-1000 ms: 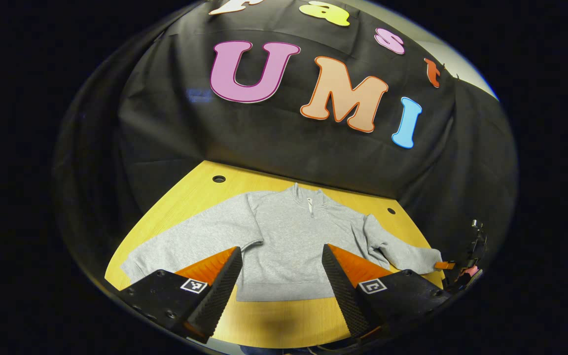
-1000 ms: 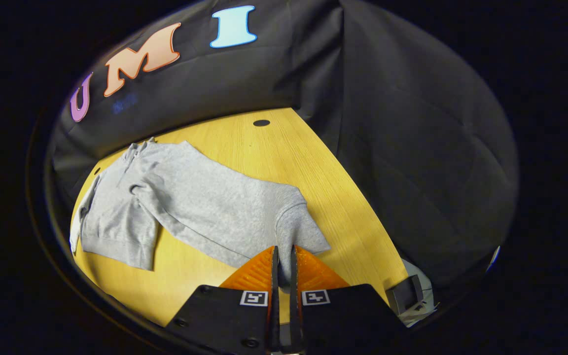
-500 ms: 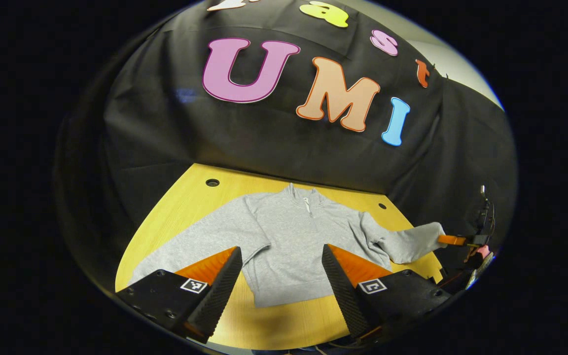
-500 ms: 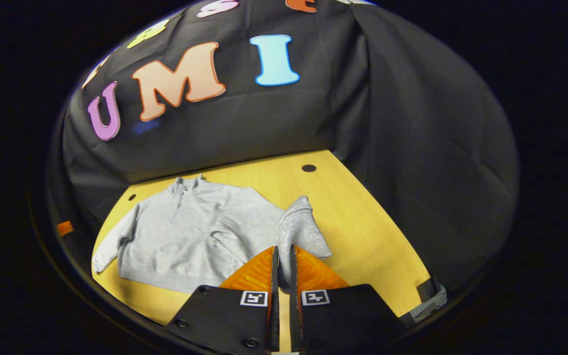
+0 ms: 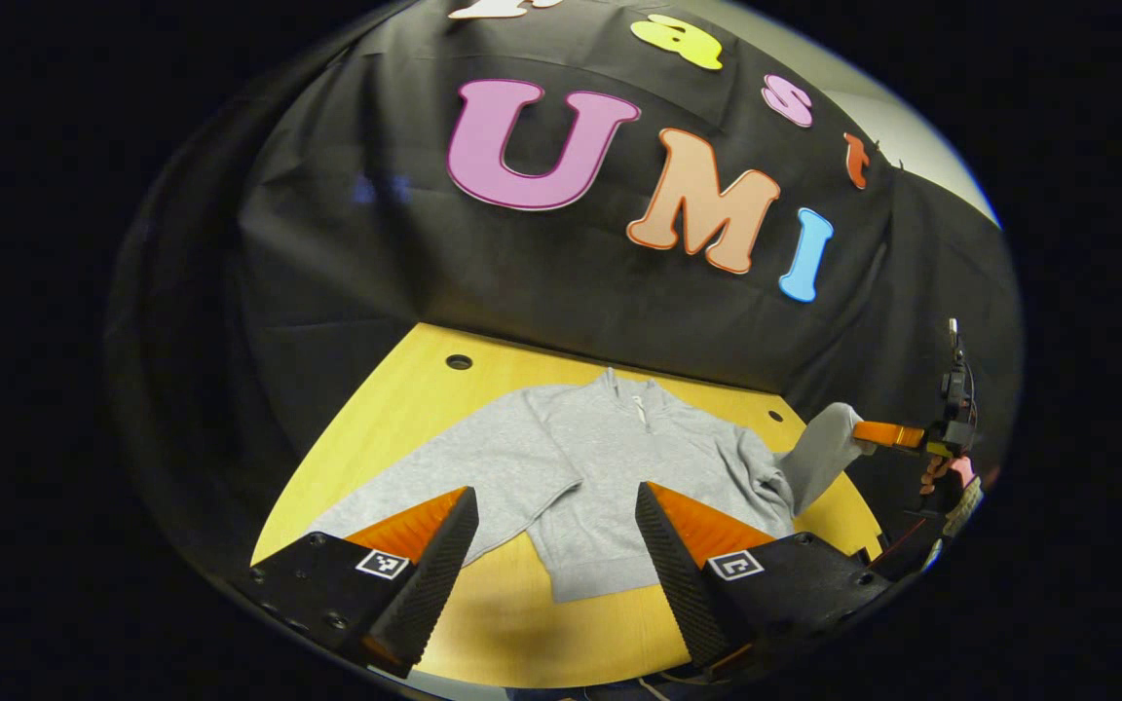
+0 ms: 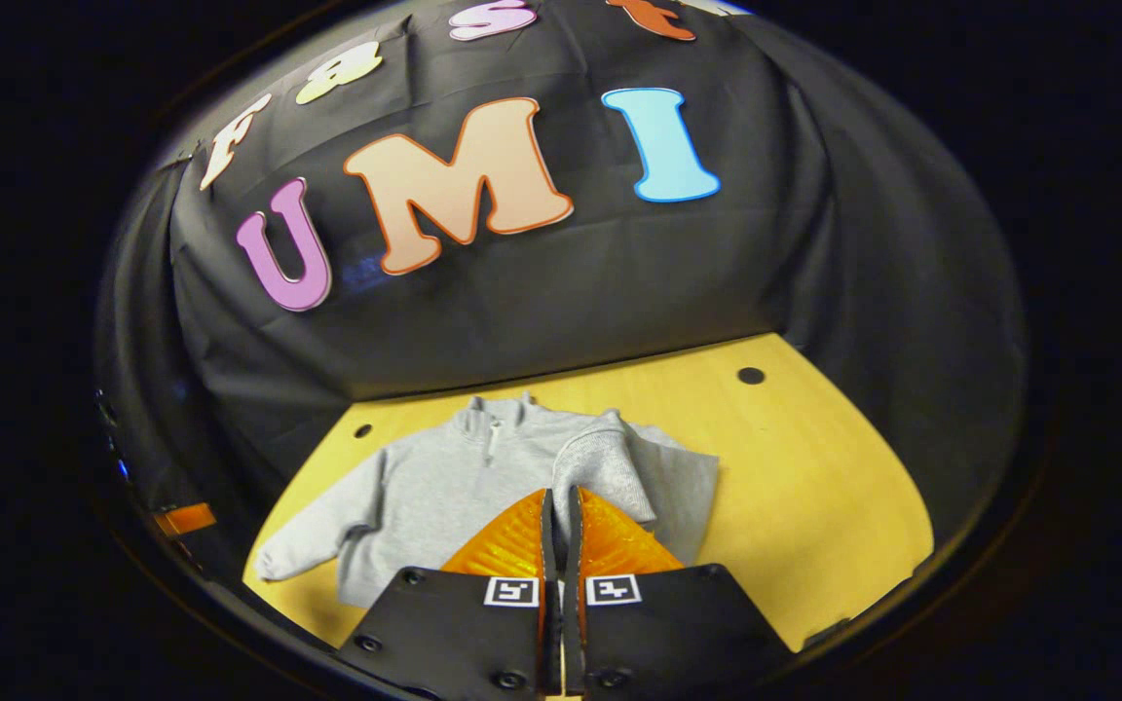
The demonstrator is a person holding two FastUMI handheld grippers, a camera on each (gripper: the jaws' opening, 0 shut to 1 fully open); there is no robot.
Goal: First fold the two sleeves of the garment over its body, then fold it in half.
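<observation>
A grey zip-neck sweater (image 5: pixel 619 458) lies flat on the yellow wooden table (image 5: pixel 483 633), collar toward the far wall. My left gripper (image 5: pixel 556 494) hovers open above the near edge, over the hem and the spread sleeve (image 5: pixel 425 487). In the same view the right gripper (image 5: pixel 887 435) holds the other sleeve's cuff (image 5: pixel 819 453) up off the table at the right. In the right gripper view my right gripper (image 6: pixel 561 495) is shut on that sleeve (image 6: pixel 600 462), which drapes over the sweater's body (image 6: pixel 434 487). The other sleeve (image 6: pixel 313 531) lies flat to the left.
The table has small round holes near its back corners (image 5: pixel 459 362) (image 5: pixel 773 416) (image 6: pixel 750 375). Black cloth walls close off the back and both sides. Bare tabletop (image 6: pixel 814 487) stretches right of the sweater. A hand (image 5: pixel 951 482) holds the right gripper.
The right gripper has lifted the sleeve cuff off the table and carried it inward over the sweater's body. The left gripper stays open and has barely shifted.
</observation>
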